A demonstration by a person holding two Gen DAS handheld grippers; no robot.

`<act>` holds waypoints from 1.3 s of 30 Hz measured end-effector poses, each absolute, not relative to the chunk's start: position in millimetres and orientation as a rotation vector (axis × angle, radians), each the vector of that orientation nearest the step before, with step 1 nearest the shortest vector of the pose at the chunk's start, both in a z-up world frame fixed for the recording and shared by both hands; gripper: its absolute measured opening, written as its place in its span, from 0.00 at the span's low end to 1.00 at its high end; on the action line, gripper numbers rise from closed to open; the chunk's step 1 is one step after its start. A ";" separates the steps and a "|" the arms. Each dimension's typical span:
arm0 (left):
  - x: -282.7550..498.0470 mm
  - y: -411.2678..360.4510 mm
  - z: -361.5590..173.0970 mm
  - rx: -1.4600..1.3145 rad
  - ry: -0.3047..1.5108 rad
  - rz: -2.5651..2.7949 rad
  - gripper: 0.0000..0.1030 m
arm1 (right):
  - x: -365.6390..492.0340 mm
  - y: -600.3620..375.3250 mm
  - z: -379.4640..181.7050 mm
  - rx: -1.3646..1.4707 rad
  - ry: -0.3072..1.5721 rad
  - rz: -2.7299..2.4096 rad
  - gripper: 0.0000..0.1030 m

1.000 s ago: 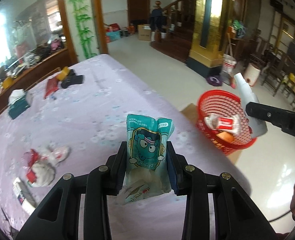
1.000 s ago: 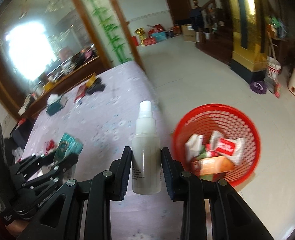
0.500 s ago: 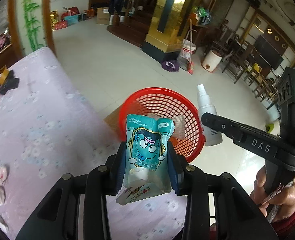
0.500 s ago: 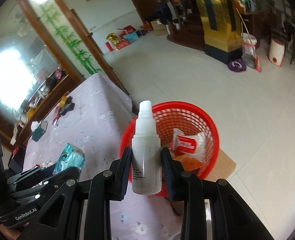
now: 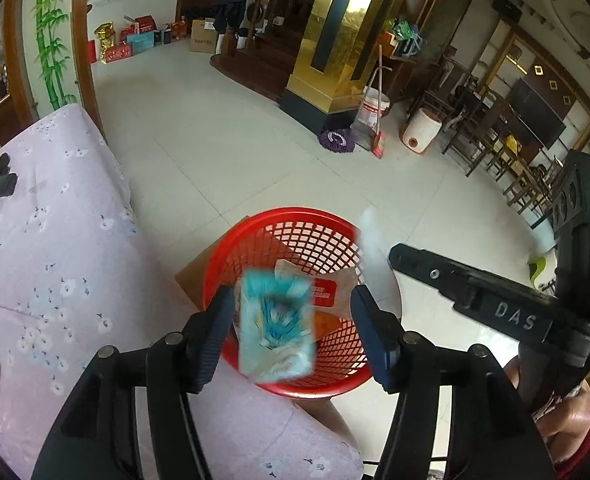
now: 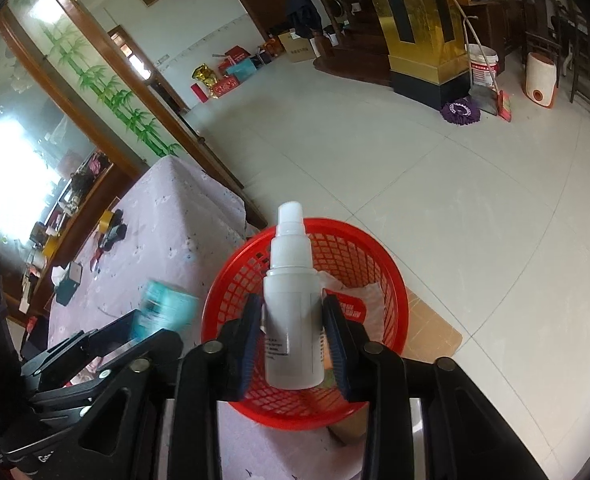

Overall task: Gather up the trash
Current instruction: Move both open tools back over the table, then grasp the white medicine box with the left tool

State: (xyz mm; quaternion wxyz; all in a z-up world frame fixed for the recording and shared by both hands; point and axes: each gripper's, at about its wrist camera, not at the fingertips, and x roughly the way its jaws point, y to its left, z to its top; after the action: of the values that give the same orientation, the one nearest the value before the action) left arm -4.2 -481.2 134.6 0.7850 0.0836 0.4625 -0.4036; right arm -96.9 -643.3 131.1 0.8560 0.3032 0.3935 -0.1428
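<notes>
Having spread since earlier, left tool [image 5: 291, 332] drops teal packet [image 5: 275, 330]; right tool [image 6: 293, 338] grips bottle [image 6: 293, 308]

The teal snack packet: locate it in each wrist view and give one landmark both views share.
Left wrist view: the teal snack packet is low centre, blurred, loose between the open left gripper fingers, in front of the red basket.
Right wrist view: the packet is left of centre, blurred, at the left gripper's tips, left of the basket.
Shared landmark: the red basket.
</notes>
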 end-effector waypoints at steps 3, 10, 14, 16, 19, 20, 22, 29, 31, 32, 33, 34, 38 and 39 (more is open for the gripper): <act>-3.3 -471.3 136.6 0.167 0.999 -0.850 0.59 | -97.4 -643.7 135.5 0.625 0.816 -0.306 0.44; -8.7 -425.0 137.5 0.157 0.985 -0.765 0.59 | -92.5 -617.3 141.8 0.594 0.832 -0.260 0.48; -9.4 -392.8 135.6 0.149 0.994 -0.702 0.59 | -81.2 -583.6 141.5 0.563 0.864 -0.198 0.54; -9.3 -376.9 136.5 0.141 0.991 -0.675 0.59 | -75.0 -562.0 141.0 0.540 0.883 -0.157 0.56; -12.2 -346.8 136.1 0.127 0.990 -0.631 0.59 | -68.7 -529.5 137.8 0.494 0.910 -0.096 0.56; -13.1 -337.8 135.0 0.120 0.990 -0.618 0.59 | -67.5 -521.7 135.9 0.484 0.919 -0.081 0.56; -13.3 -316.1 134.4 0.098 0.991 -0.580 0.59 | -63.3 -500.1 131.9 0.461 0.943 -0.041 0.56; -7.6 -237.1 127.0 -0.003 1.017 -0.432 0.58 | -47.6 -444.7 127.4 0.386 0.990 0.063 0.56; -6.7 -215.2 124.2 -0.026 1.018 -0.388 0.58 | -43.1 -428.7 128.0 0.361 0.996 0.097 0.56; -6.3 -200.9 122.7 -0.044 1.021 -0.358 0.58 | -41.5 -422.4 128.0 0.352 0.999 0.108 0.56; -6.2 -190.1 121.8 -0.060 1.024 -0.336 0.58 | -39.3 -414.5 127.9 0.341 1.004 0.122 0.56; -6.6 -176.3 120.7 -0.080 1.027 -0.309 0.58 | -36.9 -406.7 128.0 0.332 1.008 0.137 0.56; -7.6 -119.1 113.6 -0.168 1.038 -0.185 0.59 | -32.4 -385.8 128.3 0.300 1.017 0.175 0.57; -7.3 -104.3 111.8 -0.187 1.038 -0.154 0.59 | -31.7 -381.9 128.8 0.293 1.018 0.182 0.57</act>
State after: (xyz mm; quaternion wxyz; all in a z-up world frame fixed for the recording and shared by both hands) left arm -7.3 -104.3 111.8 0.8613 -0.0893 0.4948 -0.0733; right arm -31.7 -381.9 128.8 0.8590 0.1396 0.4849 0.0866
